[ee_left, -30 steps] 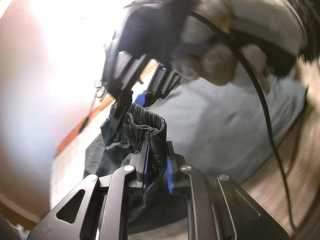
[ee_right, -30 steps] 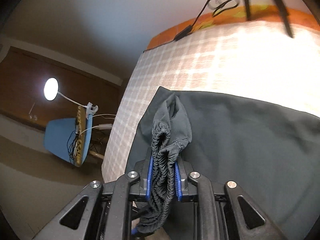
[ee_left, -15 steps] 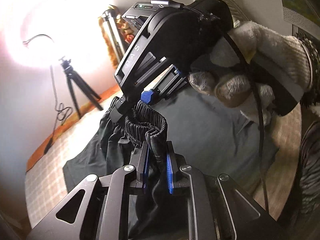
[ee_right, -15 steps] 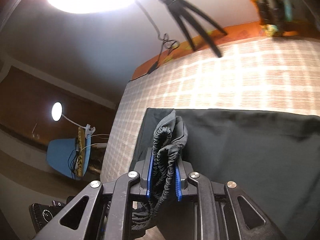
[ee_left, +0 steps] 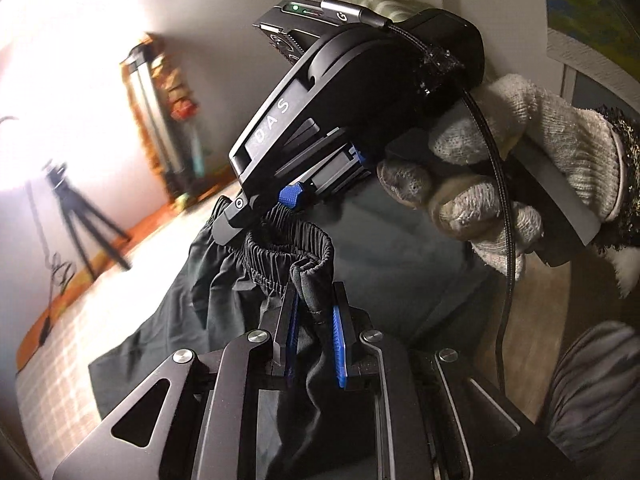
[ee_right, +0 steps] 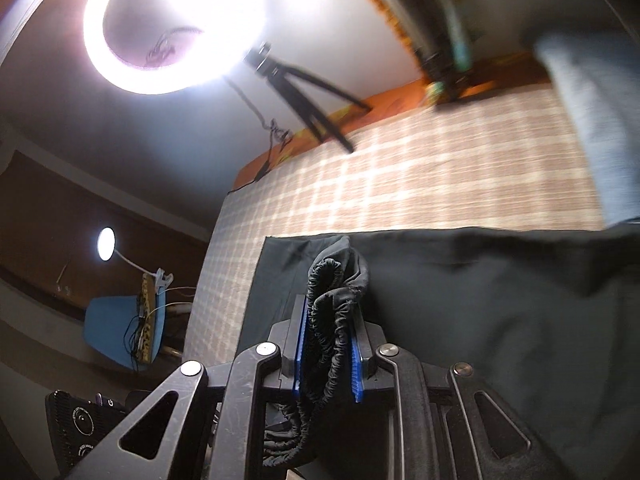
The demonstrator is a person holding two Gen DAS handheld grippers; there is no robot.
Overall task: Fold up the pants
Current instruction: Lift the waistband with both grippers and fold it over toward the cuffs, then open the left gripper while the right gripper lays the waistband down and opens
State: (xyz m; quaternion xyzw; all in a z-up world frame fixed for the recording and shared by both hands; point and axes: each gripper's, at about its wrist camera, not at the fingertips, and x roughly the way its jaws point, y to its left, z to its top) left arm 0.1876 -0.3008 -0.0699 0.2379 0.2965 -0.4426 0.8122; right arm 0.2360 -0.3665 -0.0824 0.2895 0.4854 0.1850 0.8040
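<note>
1. The left gripper (ee_left: pixel 314 334) is pinching the elastic waistband (ee_left: pixel 288 250) of the dark pants (ee_left: pixel 400 264); its blue-padded fingers (ee_left: pixel 339 350) are standing only narrowly apart, with the bunched fabric squeezed between them.
2. The right gripper (ee_right: pixel 328 354) is clamping another stretch of the same waistband (ee_right: pixel 330 320), its fingers (ee_right: pixel 356 364) pressing the gathered elastic from both sides, with a loop of it hanging below them.
3. In the left wrist view, the right gripper (ee_left: pixel 280 204) is biting the waistband just beyond the left one, and a hand in a white knit glove (ee_left: pixel 516 176) is wrapping its handle.
4. The pants are lying spread across the checked bed cover (ee_right: pixel 420 184), their waistband end being held up off the surface between the two grippers.
5. A ring light (ee_right: pixel 172 20) on a tripod (ee_right: pixel 304 96) is glaring at the far edge of the bed.
</note>
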